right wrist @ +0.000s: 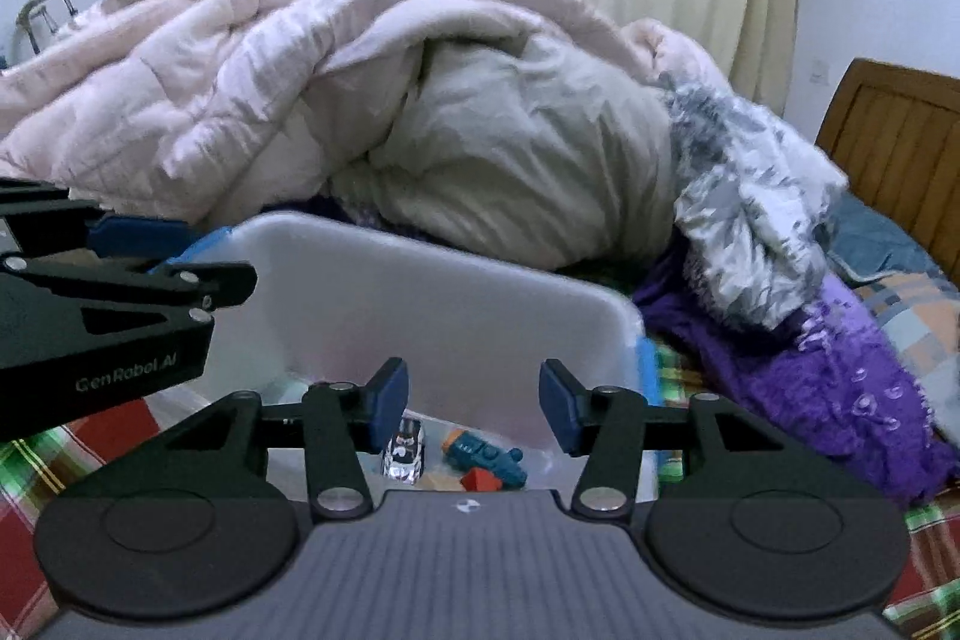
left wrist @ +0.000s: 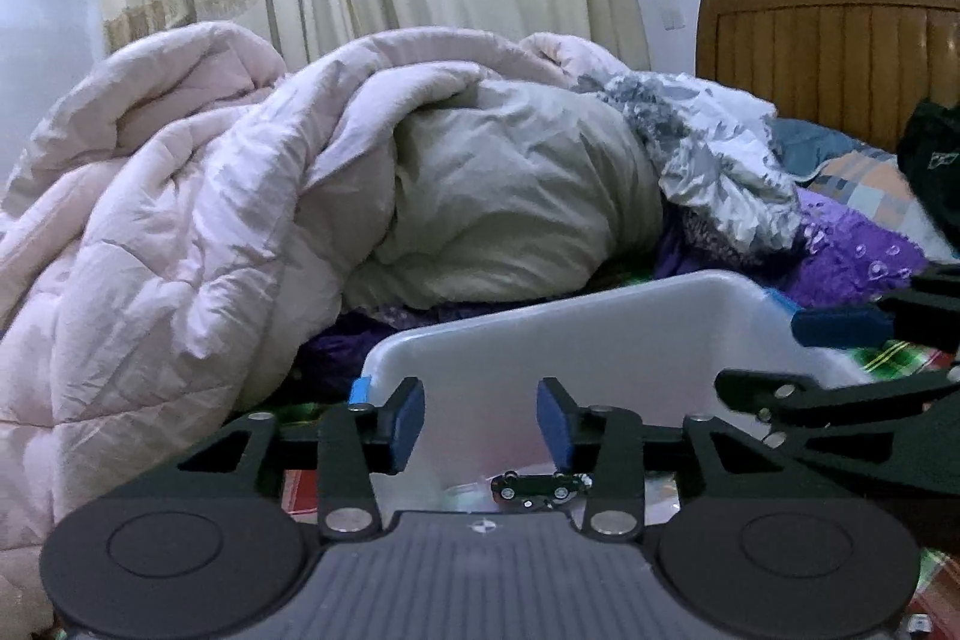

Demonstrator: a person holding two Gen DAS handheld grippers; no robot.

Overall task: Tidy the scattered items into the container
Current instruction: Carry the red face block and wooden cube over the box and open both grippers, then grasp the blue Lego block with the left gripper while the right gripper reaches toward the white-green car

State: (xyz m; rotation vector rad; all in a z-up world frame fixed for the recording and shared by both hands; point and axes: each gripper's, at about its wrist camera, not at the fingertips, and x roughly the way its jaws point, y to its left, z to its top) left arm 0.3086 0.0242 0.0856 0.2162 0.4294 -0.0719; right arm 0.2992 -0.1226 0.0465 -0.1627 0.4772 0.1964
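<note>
Container floor was mostly hidden behind both gripper bodies; only slivers of the contents showed. In the left wrist view a dark toy car [left wrist: 540,487] lay inside the white plastic container [left wrist: 600,334], partly cut off by the right-hand finger of the left gripper [left wrist: 480,427]. In the right wrist view a silver-and-black toy car [right wrist: 407,451], a teal-and-orange toy [right wrist: 487,455] and a red piece [right wrist: 480,479] sat on the bin floor, lower edges cut off by the right gripper [right wrist: 474,409]; could not make out what the red piece was.

Both grippers pointed slightly downward over the near rim, side by side, each visible at the edge of the other's view. Jaws on both stood partly apart, blue pads clear, nothing between them.

Container sat on a plaid bedsheet [right wrist: 36,466], just in front of a piled pink quilt [left wrist: 150,220] and purple blanket [right wrist: 810,388].

Readable text: "GenRobot.AI" on the left gripper's side, in the right wrist view.
</note>
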